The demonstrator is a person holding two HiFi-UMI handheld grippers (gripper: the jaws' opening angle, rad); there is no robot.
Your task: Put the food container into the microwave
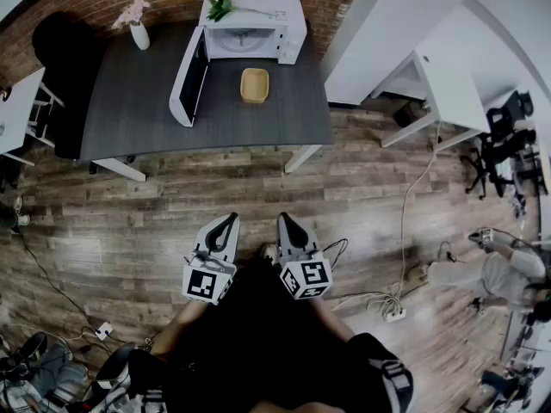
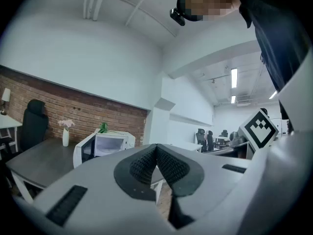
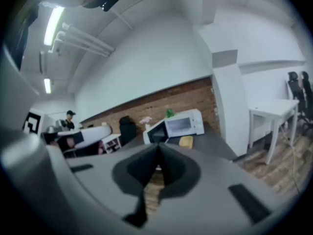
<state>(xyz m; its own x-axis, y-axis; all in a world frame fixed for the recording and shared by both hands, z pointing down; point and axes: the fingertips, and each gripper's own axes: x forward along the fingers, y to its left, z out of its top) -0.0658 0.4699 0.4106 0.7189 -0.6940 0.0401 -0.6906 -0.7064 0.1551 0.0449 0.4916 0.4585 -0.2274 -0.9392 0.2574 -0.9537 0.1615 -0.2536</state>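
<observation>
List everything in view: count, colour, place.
microwave: 1, white, door open, back of the table
food container: 1, yellow, on the table in front of the microwave
plant: 1, green, on top of the microwave
vase: 1, white with pink flowers, on the table left of the microwave
table: 1, dark grey, top centre of the head view
chair: 1, black, at the table's left end
desk: 1, white, right of the table
left hand-held gripper: 1, white and black, jaws together, empty
right hand-held gripper: 1, white and black, jaws together, empty
</observation>
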